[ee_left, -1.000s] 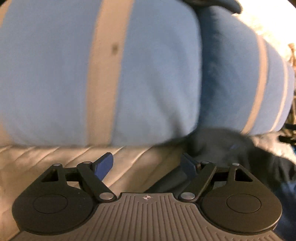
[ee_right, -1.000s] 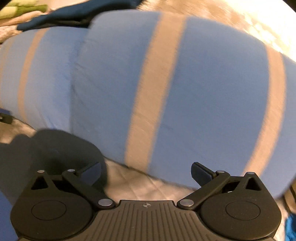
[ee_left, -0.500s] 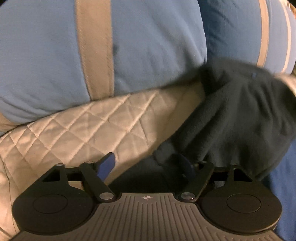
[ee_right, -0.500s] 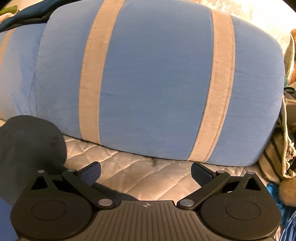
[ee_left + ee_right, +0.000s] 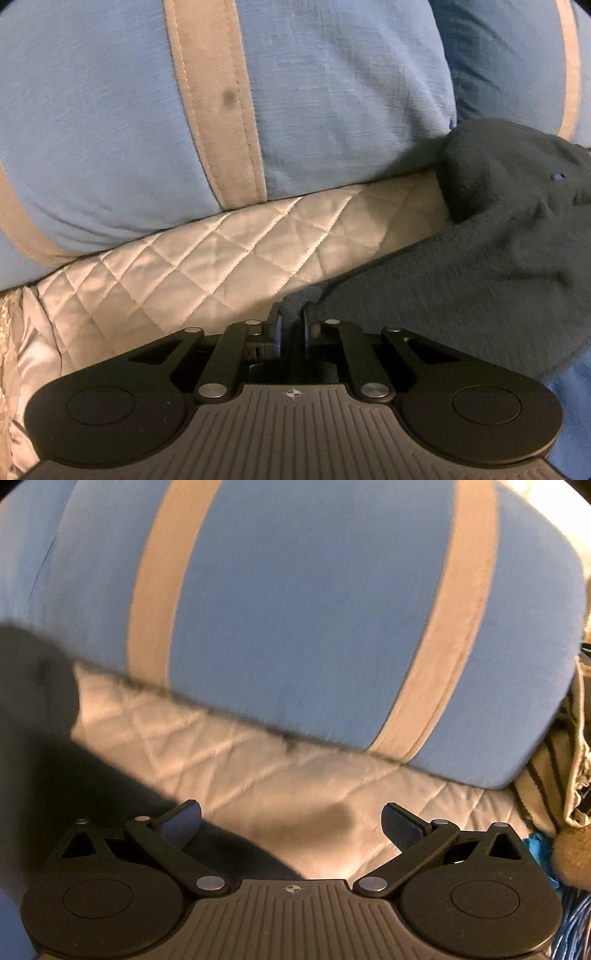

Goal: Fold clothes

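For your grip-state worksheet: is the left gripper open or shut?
Shut: the left gripper has its fingers drawn close, pinching an edge of the dark fleece garment.

Blue cushion (image 5: 110, 122) with tan vertical stripes, filling the upper part of the left wrist view; small dark spot on one stripe. Second, darker blue striped cushion (image 5: 509, 55) just to the right of it, touching. Below the blue cushion, cream quilted cover (image 5: 207, 258) with diamond stitching, sheen from warm light, running under the cushion's lower edge. In the right wrist view, same striped cushion type (image 5: 314, 609) across the top, blurred at its lower edge, quilted cover (image 5: 295, 786) beneath it. Right of that cushion, striped beige fabric (image 5: 546, 775) and a bright blue tangle (image 5: 576, 915) lower down. Bright glare above the cushion's top right corner.
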{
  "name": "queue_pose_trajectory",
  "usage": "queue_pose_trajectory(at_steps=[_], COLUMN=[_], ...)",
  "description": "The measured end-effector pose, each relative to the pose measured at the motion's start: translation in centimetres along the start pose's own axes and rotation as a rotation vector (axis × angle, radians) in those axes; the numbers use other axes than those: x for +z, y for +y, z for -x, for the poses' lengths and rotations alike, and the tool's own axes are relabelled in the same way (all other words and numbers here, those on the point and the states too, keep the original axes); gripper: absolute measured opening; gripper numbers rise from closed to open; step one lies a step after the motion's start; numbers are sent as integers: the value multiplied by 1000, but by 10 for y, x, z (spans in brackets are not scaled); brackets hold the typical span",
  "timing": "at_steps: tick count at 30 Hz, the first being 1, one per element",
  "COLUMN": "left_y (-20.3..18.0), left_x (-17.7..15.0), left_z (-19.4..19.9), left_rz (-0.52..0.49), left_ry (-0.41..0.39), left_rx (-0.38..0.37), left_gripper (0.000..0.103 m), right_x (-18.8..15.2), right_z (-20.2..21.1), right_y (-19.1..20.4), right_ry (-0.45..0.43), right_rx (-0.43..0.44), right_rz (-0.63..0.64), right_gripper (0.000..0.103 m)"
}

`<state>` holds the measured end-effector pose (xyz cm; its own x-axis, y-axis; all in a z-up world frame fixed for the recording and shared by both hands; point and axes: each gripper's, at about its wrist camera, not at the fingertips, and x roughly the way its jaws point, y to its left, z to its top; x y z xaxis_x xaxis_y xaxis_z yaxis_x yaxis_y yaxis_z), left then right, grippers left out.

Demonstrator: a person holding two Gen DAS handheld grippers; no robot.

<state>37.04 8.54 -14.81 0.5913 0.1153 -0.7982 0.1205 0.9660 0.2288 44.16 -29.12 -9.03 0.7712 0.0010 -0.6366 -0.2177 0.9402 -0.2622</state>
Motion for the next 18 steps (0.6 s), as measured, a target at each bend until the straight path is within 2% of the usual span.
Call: queue_pose_trajectory(at_steps=[8,18], left_y=[-4,-4], left_x=[-1,-3], left_z=[-4,-4], left_rz=[-18,-38], left_ry=[-2,-18], left_rx=[26,27], left_gripper=[12,12], right_x=[-19,1], right_z=[9,-2], right_y=[23,27], right_ry=[-13,-71], right_rx=[38,141], right_rz=[197,77], right_gripper=[103,101])
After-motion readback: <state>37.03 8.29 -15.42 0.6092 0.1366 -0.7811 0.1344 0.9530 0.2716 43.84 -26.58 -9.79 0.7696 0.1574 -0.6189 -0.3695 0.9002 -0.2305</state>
